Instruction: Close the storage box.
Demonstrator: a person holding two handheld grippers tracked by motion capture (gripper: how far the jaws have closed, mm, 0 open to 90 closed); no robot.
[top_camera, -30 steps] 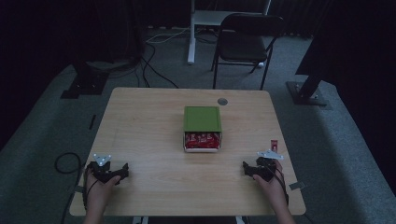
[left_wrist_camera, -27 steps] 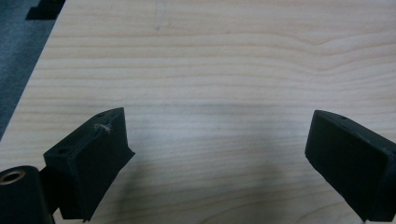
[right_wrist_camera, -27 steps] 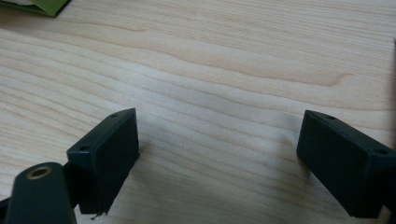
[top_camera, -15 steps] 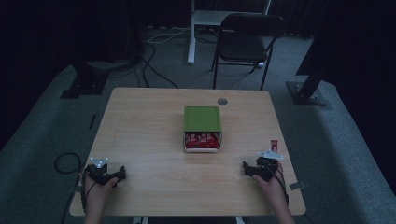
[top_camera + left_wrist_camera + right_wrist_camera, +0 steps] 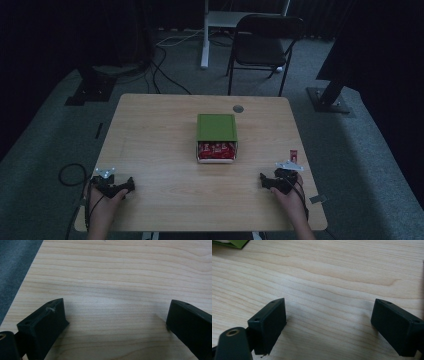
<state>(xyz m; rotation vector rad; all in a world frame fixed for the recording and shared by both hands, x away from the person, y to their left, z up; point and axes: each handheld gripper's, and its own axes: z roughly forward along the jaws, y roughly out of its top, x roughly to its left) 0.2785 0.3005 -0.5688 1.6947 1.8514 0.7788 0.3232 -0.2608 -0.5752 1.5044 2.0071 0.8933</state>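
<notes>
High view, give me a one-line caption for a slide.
Two open hand-held grippers, left gripper and right gripper, rest on a wooden table facing a green-lidded box.

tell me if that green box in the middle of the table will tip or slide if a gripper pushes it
The green box looks low and wide, lying flat, so it would probably slide rather than tip. The smooth wooden table likely gives little grip. Its near end is open on red packets, which may shift or spill if pushed hard.

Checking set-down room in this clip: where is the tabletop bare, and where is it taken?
Bare wood lies between the left gripper and right gripper, and along the table left of the green box. Only the centre around that box is occupied.
</notes>
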